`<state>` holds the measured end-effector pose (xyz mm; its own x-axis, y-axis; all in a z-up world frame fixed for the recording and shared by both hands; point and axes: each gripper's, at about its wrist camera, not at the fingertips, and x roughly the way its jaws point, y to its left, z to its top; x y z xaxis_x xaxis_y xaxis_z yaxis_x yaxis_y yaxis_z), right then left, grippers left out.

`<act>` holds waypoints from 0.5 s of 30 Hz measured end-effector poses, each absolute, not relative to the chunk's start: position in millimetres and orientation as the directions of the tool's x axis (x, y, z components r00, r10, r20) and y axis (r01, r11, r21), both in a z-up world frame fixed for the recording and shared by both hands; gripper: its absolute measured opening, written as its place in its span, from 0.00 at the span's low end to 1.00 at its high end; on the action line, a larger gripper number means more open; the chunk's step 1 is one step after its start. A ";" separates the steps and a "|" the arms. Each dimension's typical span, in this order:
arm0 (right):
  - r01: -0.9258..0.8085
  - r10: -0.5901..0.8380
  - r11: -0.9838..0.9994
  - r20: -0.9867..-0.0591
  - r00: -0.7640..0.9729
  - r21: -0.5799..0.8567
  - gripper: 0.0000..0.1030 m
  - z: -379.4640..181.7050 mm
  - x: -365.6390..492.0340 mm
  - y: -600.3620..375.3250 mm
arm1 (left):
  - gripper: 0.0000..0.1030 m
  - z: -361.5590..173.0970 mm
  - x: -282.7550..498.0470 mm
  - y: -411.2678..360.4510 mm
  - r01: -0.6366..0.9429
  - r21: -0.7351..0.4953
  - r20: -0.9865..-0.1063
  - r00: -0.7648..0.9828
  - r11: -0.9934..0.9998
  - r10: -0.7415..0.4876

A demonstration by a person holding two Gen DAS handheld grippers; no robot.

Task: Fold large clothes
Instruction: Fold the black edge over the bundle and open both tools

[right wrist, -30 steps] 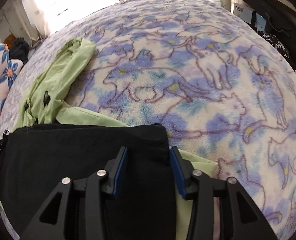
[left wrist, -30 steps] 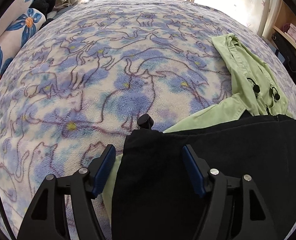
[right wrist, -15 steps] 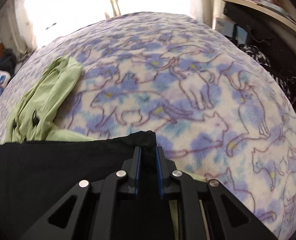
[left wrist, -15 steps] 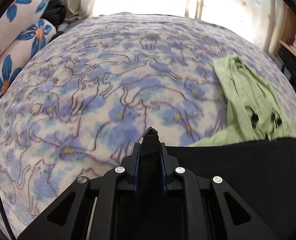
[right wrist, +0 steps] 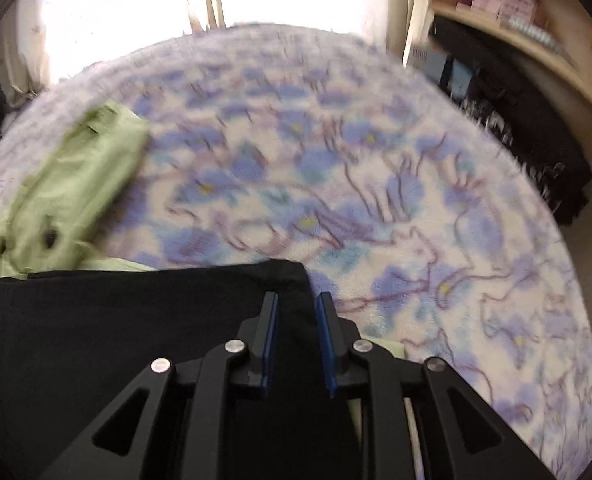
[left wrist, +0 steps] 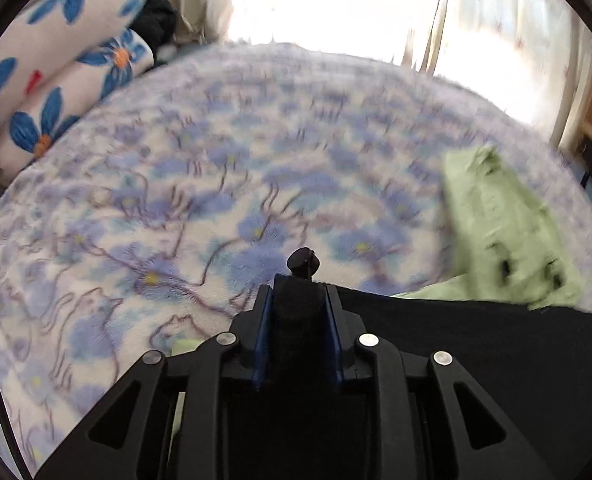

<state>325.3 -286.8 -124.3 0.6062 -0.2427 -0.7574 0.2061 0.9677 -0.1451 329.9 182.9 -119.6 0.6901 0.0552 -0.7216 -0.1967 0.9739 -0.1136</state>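
Observation:
A black garment (left wrist: 476, 340) hangs stretched between my two grippers, just above the bed. My left gripper (left wrist: 298, 292) has one bunched corner pressed between its blue pads, and a black cord toggle (left wrist: 303, 262) sticks out past the tips. Its jaws are opening slightly, with the cloth still filling the gap. In the right wrist view my right gripper (right wrist: 294, 300) grips the other corner of the black garment (right wrist: 116, 320). Its jaws are also opening a little around the cloth. Under and beyond the black cloth lies a light green garment (left wrist: 504, 232) (right wrist: 76, 188).
The bed is covered by a fleece blanket (left wrist: 216, 180) (right wrist: 376, 200) with blue flowers and cat outlines. Flowered pillows (left wrist: 56, 60) lie at the far left. At the right stand a wooden shelf (right wrist: 516, 20) and dark items (right wrist: 536, 140) beside the bed.
Both grippers closed on the black garment's corners, then rose and tipped up, lifting its edge off the bed. The jaws now stand slightly wider than half a second ago.

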 end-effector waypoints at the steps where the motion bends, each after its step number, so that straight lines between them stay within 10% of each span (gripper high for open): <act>1: 0.189 -0.226 0.972 -0.748 0.624 -0.136 0.22 -119.9 318.9 -276.4 | 0.25 -113.7 321.4 175.7 -0.180 -0.127 -0.706 0.708 0.976 0.039; 9: -0.118 0.116 0.991 -0.789 0.603 0.055 0.22 -146.0 270.6 -151.1 | 0.27 -134.8 270.1 94.6 -0.039 -0.147 -0.744 0.663 0.988 -0.084; 15: -0.083 0.030 0.996 -0.766 0.643 -0.030 0.19 -164.8 257.2 -173.8 | 0.27 -158.0 268.0 104.2 -0.067 -0.065 -0.764 0.645 0.996 -0.007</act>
<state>257.2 -173.8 -164.8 0.6427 0.0304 -0.7655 -0.0832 0.9961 -0.0302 268.0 104.2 -158.0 0.6452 -0.0067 -0.7640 -0.0667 0.9956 -0.0651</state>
